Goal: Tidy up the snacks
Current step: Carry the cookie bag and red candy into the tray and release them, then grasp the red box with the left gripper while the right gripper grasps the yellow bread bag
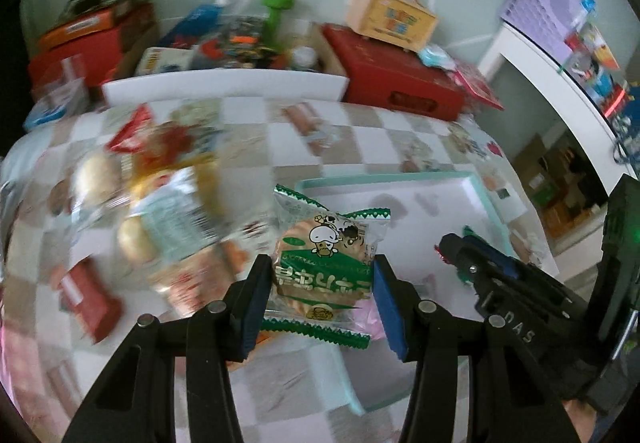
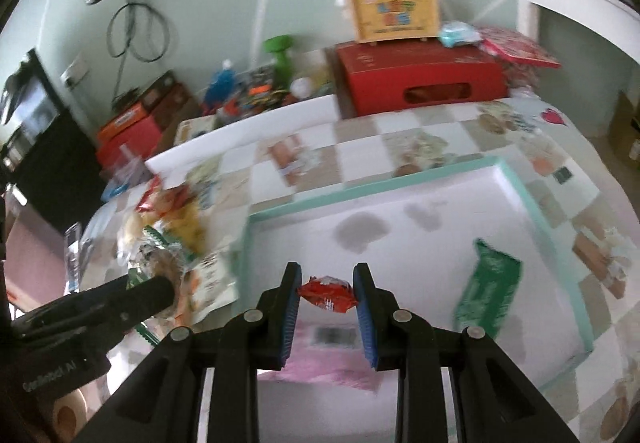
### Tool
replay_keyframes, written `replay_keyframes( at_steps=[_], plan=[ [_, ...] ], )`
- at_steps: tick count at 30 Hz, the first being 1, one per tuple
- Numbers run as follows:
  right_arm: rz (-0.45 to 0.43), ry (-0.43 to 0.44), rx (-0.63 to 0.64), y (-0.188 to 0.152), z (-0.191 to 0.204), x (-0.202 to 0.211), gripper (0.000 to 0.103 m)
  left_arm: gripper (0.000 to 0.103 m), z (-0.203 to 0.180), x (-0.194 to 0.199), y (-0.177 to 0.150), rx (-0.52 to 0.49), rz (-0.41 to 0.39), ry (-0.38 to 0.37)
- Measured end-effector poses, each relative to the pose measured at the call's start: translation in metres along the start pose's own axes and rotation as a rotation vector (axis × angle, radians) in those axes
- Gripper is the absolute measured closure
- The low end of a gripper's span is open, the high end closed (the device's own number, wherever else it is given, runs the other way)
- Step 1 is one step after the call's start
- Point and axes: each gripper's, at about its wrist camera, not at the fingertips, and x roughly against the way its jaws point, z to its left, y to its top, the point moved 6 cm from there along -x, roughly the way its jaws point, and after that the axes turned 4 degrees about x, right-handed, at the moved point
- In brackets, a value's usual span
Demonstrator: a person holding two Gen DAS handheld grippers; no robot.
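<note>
My left gripper [image 1: 320, 283] is shut on a green and white cookie packet [image 1: 324, 263] and holds it above the table's near edge beside the tray. My right gripper [image 2: 326, 295] is shut on a small red candy wrapper [image 2: 328, 295] and holds it over the near part of the white tray with a mint rim [image 2: 520, 179]. A green snack packet [image 2: 490, 291] lies in the tray at the right. The right gripper [image 1: 452, 249] also shows in the left wrist view over the tray [image 1: 486, 203]. A blurred pile of snack bags [image 1: 160, 195] lies on the table to the left.
A checked cloth [image 2: 360, 147] covers the table. Behind it stand a red box [image 2: 424, 79], a yellow carry box [image 2: 394, 15], a green dumbbell [image 2: 280, 55] and other clutter. A white shelf unit [image 1: 540, 83] stands at the right.
</note>
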Motion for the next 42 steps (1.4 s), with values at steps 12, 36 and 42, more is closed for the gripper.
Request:
replay_keyframes(
  at_steps=[12,36,42],
  plan=[
    [0.009,-0.069,-0.108,0.003,-0.057,-0.024,0.074,0.051,-0.044,-0.067,0.012,-0.082,0.071,0.021],
    [0.035,-0.138,-0.076,0.002,-0.058,-0.020,0.030,0.009,-0.014,-0.039,0.021,0.004,-0.005,0.116],
    [0.022,-0.179,-0.086,0.004,-0.062,-0.017,0.006,0.000,-0.008,-0.045,0.015,0.003,0.017,0.151]
  ],
)
